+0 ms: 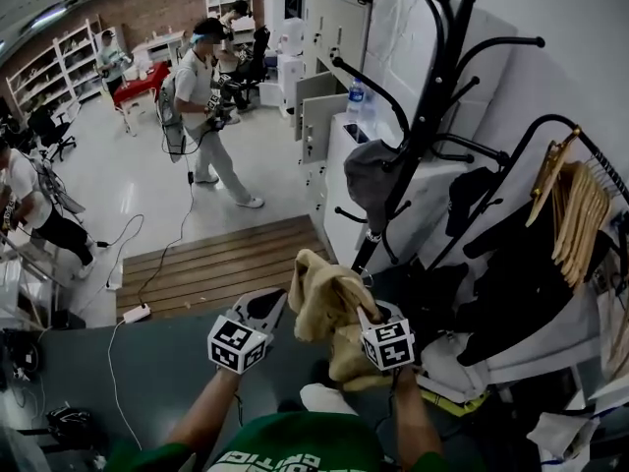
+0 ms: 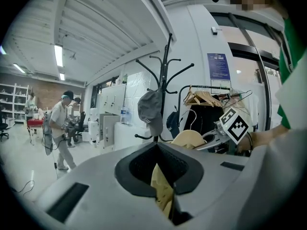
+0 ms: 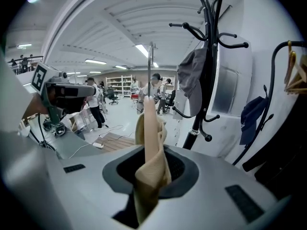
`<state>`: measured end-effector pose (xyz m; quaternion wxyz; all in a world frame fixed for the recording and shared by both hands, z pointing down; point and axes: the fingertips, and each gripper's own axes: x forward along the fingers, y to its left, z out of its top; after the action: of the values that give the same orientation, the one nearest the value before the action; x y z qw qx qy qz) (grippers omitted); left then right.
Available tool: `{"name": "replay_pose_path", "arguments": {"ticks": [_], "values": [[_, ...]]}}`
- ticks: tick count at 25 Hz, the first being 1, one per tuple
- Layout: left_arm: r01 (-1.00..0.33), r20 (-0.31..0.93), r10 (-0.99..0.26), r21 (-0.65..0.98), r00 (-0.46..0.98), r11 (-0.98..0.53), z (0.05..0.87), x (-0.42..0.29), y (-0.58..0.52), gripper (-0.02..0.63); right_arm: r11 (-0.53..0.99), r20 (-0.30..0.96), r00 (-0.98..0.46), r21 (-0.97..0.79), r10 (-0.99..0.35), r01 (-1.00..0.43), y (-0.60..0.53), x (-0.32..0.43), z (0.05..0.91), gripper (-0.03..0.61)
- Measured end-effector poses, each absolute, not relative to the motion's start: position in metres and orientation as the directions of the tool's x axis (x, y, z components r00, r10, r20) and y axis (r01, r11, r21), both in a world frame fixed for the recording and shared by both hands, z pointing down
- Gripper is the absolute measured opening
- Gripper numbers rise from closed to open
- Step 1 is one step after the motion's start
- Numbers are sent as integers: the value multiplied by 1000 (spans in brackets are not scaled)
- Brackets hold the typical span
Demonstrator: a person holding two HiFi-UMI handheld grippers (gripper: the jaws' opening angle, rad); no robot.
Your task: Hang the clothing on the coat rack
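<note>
Workshop room, pale floor, brick wall and shelves far back, a person (image 1: 201, 106) standing mid-floor with cables trailing. Wooden floor panel (image 1: 216, 264) lies just ahead of me, power strip (image 1: 136, 313) just beside its near left corner. Black coat rack (image 1: 432, 116) stands right of centre against white cabinets (image 1: 339, 155). A grey cap (image 1: 371, 180) hangs on one of its lower hooks. Water bottle (image 1: 356, 98) stands on the cabinet top behind the rack. Further right is a clothes rail (image 1: 550, 126) with wooden hangers (image 1: 578, 209) and dark clothes (image 1: 516, 273).

My left claw (image 1: 275, 303) is clenched on the beige garment (image 1: 329, 308); its own view shows a fold of the cloth pinched between the jaws. My right claw (image 1: 362, 315) is clamped on the same garment, a thick ridge of fabric rising out of the jaws. The garment is bunched in the air between the two claws, low in front of me. In the head view it sits near the foot of the rack's pole, well below the upper hooks. Both claws are close together, marker cubes facing me.
</note>
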<state>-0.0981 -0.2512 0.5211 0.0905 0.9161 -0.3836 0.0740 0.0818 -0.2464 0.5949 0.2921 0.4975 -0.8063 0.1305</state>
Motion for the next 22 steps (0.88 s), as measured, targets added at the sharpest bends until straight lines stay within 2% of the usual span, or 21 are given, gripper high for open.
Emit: {"name": "replay_pose_path", "arguments": {"ticks": [22], "values": [[-647, 244, -609, 120, 754, -753, 543, -26, -304, 5, 480, 630, -355, 32, -691, -877, -291, 169, 666, 63]]}}
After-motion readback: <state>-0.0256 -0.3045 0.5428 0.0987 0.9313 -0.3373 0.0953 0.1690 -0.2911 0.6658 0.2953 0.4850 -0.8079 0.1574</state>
